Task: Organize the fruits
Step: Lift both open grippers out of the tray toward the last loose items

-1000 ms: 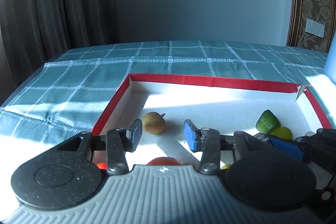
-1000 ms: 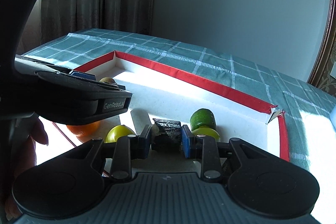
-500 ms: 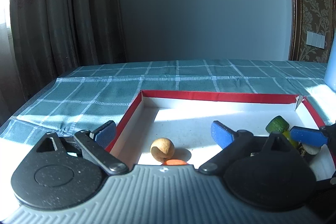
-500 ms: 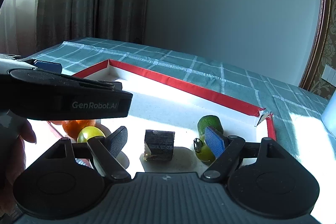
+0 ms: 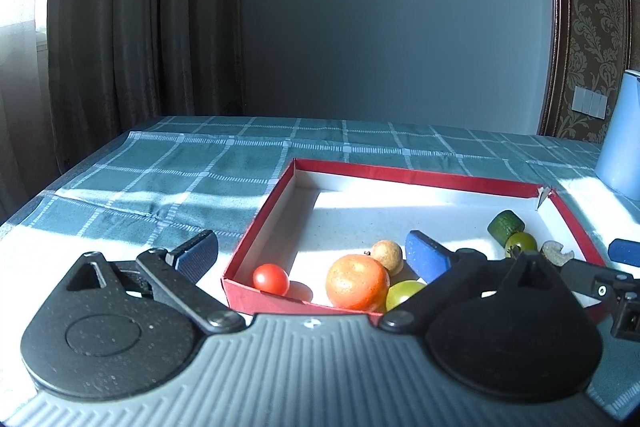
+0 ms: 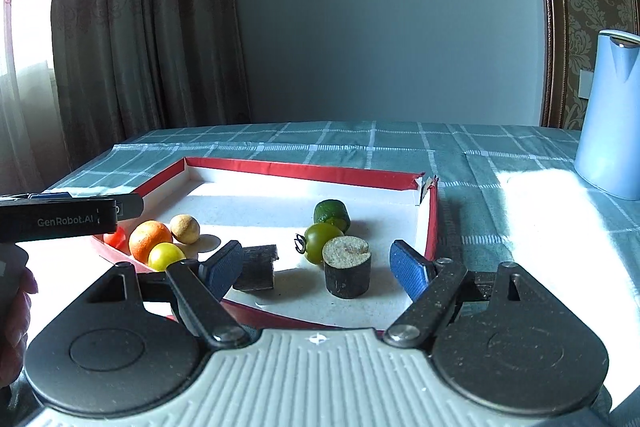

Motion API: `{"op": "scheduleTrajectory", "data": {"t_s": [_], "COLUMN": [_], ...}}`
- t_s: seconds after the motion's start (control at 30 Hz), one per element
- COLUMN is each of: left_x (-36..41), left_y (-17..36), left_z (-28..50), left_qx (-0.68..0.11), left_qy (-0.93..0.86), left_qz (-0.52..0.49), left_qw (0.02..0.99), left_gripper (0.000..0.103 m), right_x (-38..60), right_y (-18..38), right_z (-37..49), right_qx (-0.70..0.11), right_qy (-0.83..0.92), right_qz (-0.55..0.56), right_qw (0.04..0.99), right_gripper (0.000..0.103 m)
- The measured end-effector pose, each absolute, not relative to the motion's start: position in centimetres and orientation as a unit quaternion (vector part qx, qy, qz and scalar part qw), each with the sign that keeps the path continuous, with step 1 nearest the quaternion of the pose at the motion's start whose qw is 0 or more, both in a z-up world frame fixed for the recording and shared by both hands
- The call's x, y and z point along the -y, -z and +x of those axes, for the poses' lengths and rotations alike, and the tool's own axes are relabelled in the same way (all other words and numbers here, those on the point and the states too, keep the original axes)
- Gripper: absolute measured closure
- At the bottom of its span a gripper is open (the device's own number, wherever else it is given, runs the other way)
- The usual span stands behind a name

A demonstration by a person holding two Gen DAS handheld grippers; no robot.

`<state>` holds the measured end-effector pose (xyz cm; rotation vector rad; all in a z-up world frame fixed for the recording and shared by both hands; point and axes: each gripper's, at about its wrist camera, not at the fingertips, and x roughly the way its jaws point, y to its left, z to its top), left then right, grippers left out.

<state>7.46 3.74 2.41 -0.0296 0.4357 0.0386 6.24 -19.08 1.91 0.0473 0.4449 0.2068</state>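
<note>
Both claws spread wide and empty over a red-rimmed tray of fruit on the table

At the tray's (image 6: 280, 169) near-left corner sit a small red tomato (image 5: 271, 279), an orange (image 5: 357, 281) touching a yellow tomato (image 5: 404, 294), and a tan round fruit (image 5: 387, 256) just behind them; the left claw (image 5: 310, 257) hangs above this corner, blue pads far apart, one outside the rim and one over the tray, gripping nothing. Toward the middle a dark square chunk (image 6: 258, 268) lies just beside the right claw's left pad. The right claw (image 6: 320, 269) is likewise wide apart and empty, with a dark cut cylinder (image 6: 347, 267) between its pads, a green tomato (image 6: 320, 242) touching it behind, and a green cut piece (image 6: 332, 213) farther back. A pale blue jug (image 6: 612, 119) stands on the checked tablecloth (image 6: 500, 147) at far right
</note>
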Motion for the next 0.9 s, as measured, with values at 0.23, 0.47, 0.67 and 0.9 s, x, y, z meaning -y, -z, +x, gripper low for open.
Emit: {"op": "scheduleTrajectory", "data": {"t_s": [0.23,0.47,0.67,0.9], "left_x": [-5.0,-5.8,-2.5,1.9], "left_y": [-2.4,-2.2,-1.6,0.4], "left_z": [4.6,3.7,2.0,2.4], "left_qx": [-0.207,-0.228,-0.227,-0.255], "left_qy": [-0.025,0.015,0.086,0.088], "left_qz": [-0.030,-0.052,0.010,0.106], "left_qw": [0.978,0.972,0.970,0.957], "left_gripper": [0.000,0.000,0.003,0.044], "right_x": [19.3,17.6,19.6,23.4], "right_y": [-1.3,-0.6,-0.7,0.3], "right_z": [4.1,1.7,2.6,4.8], "right_qx": [-0.222,-0.220,-0.227,-0.287], "right_qy": [-0.134,-0.139,-0.079,-0.045], "right_qz": [0.026,-0.021,0.025,0.135], "right_qw": [0.965,0.966,0.970,0.947], "right_gripper": [0.023,0.023,0.023,0.023]}}
